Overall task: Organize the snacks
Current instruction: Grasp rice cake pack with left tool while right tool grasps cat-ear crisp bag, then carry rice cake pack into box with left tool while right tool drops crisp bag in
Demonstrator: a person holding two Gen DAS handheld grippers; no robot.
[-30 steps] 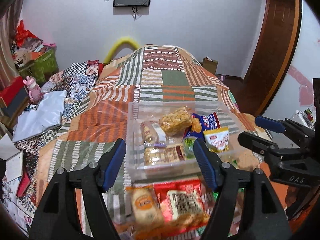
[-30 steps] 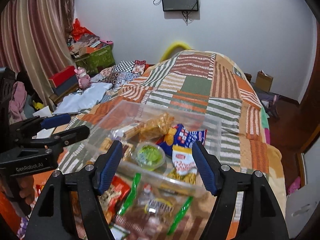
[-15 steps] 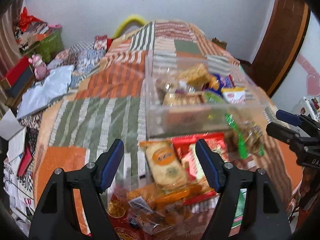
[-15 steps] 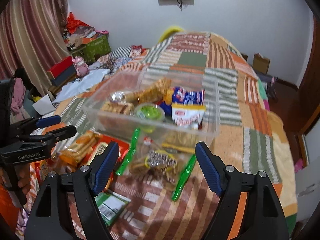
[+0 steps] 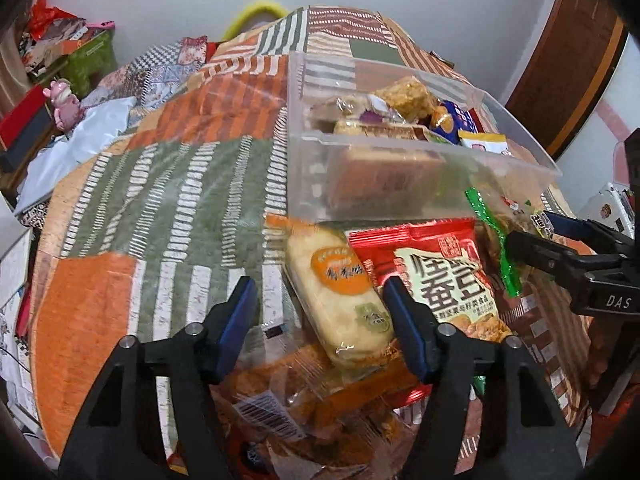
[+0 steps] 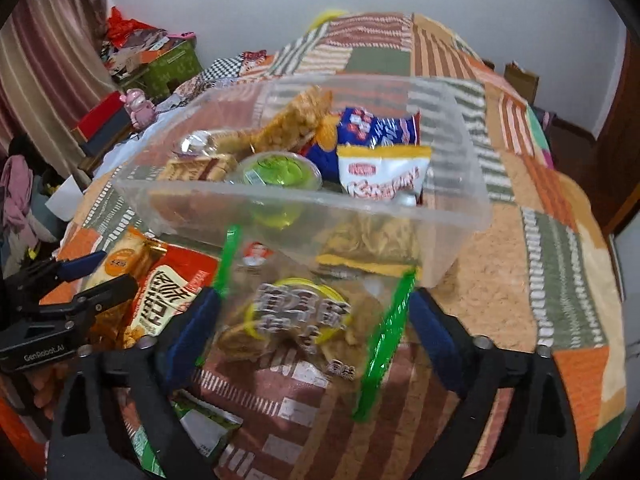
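Observation:
A clear plastic bin point(image 5: 400, 184) point(image 6: 280, 200) with several snacks in it stands on the quilted bed. In front of it lie loose packets. My left gripper point(image 5: 320, 314) hangs low over a pale cake packet with an orange label point(image 5: 336, 300). Its jaws are closing with the packet between them, and the left pad stands clear of it. A red packet point(image 5: 440, 272) point(image 6: 168, 292) lies just right of the cake packet. My right gripper point(image 6: 312, 326) straddles a clear bag with green edges point(image 6: 300, 320); its jaws are opening wide. Each gripper shows in the other's view point(image 5: 536, 232) point(image 6: 112, 272).
More orange packets point(image 5: 280, 396) and a green-and-white packet point(image 6: 200, 432) lie at the near edge of the bed. Left of the bed are a green box point(image 6: 172, 64), a pink toy point(image 6: 138, 106) and a red box point(image 6: 100, 120). A wooden door point(image 5: 576, 60) stands at right.
Both grippers have come down and tipped toward the loose packets in front of the bin. The left jaws have narrowed over the cake packet. The right jaws have widened around the green-edged bag.

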